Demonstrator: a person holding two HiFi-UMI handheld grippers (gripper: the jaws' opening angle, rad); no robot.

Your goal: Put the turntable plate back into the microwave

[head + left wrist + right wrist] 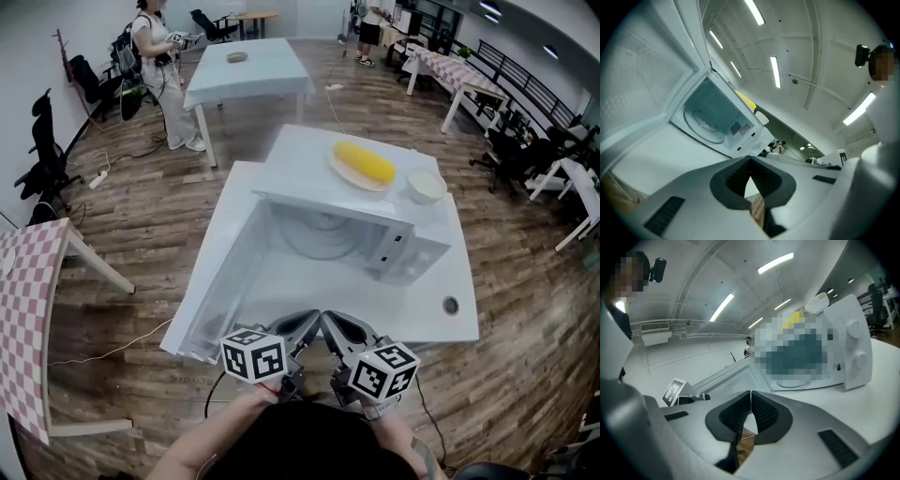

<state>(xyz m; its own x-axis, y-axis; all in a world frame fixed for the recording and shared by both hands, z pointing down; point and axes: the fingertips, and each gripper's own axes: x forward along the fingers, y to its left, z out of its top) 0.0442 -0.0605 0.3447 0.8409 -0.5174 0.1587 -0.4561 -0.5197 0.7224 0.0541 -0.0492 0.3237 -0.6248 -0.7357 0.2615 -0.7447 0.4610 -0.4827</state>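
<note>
No legible text; microwave (337, 246) panel print too small to read.

Clear turntable plate (319, 236) lies flat inside the open white microwave (412, 261).

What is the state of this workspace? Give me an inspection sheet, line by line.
Surface: white table, carries the microwave; grommet hole near its right corner.
Job's things: microwave, door swung open to the left; turntable plate lies inside the cavity.
Clutter: on top of the microwave, a yellow food item on a dish, and a white bowl.
Grippers: left hand-held gripper and right hand-held gripper both shut, empty, at the table's near edge.
Cables: thin cable on the floor at left; power strip farther back.
Surroundings: wood floor, checkered table, office chair, a person standing.
</note>
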